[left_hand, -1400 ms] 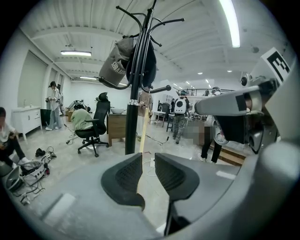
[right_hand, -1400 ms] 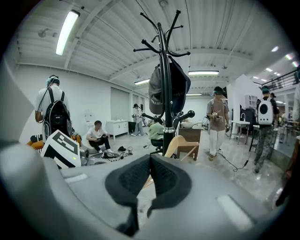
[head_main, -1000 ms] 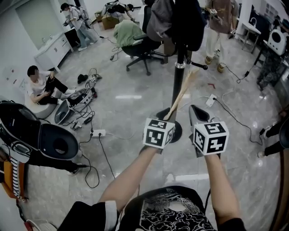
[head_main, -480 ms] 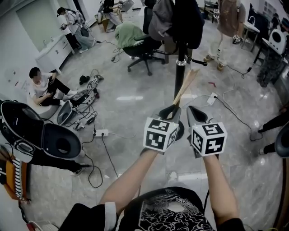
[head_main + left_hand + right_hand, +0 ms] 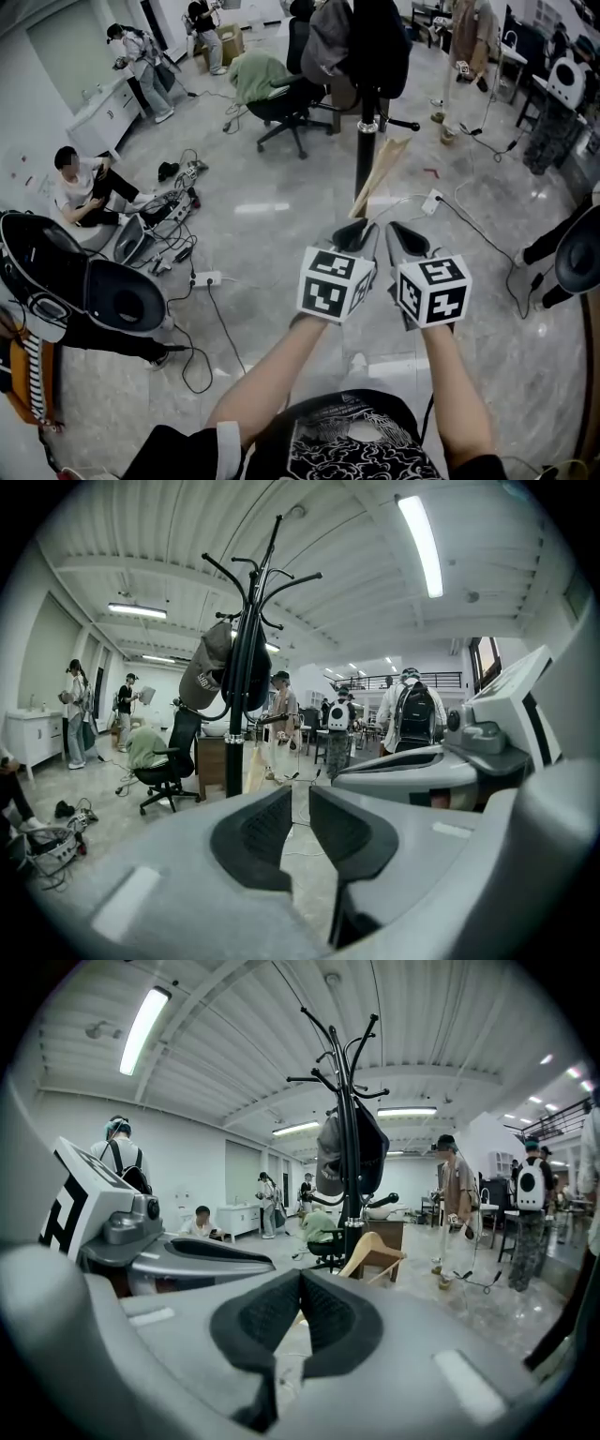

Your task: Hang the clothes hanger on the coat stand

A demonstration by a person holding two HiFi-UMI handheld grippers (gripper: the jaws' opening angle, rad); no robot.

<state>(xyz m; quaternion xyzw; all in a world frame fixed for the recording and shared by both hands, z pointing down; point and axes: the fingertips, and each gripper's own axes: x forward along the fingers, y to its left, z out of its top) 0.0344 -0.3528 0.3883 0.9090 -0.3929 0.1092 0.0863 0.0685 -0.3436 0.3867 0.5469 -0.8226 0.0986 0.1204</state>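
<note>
Wooden hanger (image 5: 382,169) beside coat stand (image 5: 364,161); left gripper (image 5: 354,231) jaws narrowly apart, right gripper (image 5: 407,236) jaws closed.

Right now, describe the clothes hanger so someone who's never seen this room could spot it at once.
Find the tall black coat stand mid-room, with dark coats draped over its top. Low beside its pole stands the clothes hanger, propped at a slant. It is the only pale wooden piece there, a slim triangle against the black pole.

No text, label, brand or number is legible anywhere.
</note>
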